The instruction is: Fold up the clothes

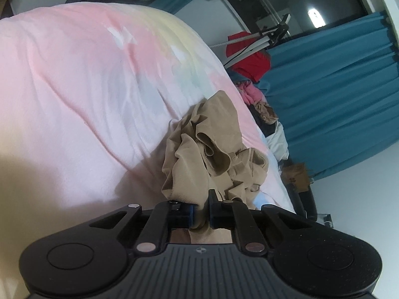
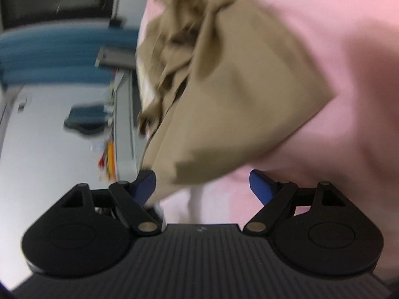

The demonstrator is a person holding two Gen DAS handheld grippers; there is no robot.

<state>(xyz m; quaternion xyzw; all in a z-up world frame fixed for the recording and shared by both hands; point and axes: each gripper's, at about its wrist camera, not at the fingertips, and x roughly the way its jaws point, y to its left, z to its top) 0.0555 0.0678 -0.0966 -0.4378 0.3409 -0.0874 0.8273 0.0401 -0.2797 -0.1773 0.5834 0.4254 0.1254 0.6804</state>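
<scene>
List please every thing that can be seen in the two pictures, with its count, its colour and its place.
garment: one, tan, crumpled on the blanket, one edge in the left gripper
blanket: one, pink with pale yellow and blue patches, covering the bed
curtain: one, blue, behind the bed at the right of the left wrist view
red cloth: one, red, beside the curtain
pile of clothes: one, pink, brown and white, at the bed's far edge
cardboard box: one, brown, on the floor
left gripper: one, black, shut on the garment
right gripper: one, black with blue pads, open at the garment's edge
</scene>
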